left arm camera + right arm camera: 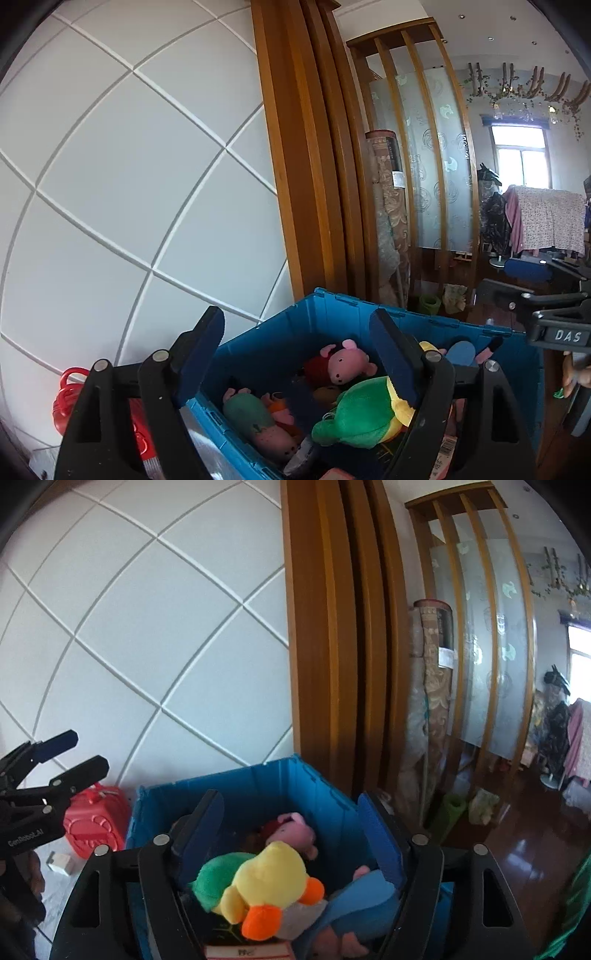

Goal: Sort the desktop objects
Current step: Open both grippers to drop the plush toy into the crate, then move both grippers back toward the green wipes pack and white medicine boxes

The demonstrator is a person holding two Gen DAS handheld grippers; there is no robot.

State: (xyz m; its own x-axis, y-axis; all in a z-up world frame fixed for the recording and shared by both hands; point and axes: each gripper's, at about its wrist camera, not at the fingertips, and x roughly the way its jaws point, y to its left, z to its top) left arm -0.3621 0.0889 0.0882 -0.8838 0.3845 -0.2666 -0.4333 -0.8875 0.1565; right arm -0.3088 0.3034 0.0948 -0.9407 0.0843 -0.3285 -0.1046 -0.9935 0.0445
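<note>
- Crate, blue plastic, stands against the white panelled wall, beside a wooden post; it holds the soft toys.
- Left gripper: jaws spread wide above the crate, nothing between the pads.
- Right gripper: jaws likewise spread, empty, over the same crate.
- Duck toy, yellow and green with an orange bill, lies on top of the pile, near side.
- Pink pig toy lies farther in, toward the far wall.
- Red case sits left of the crate.
</note>
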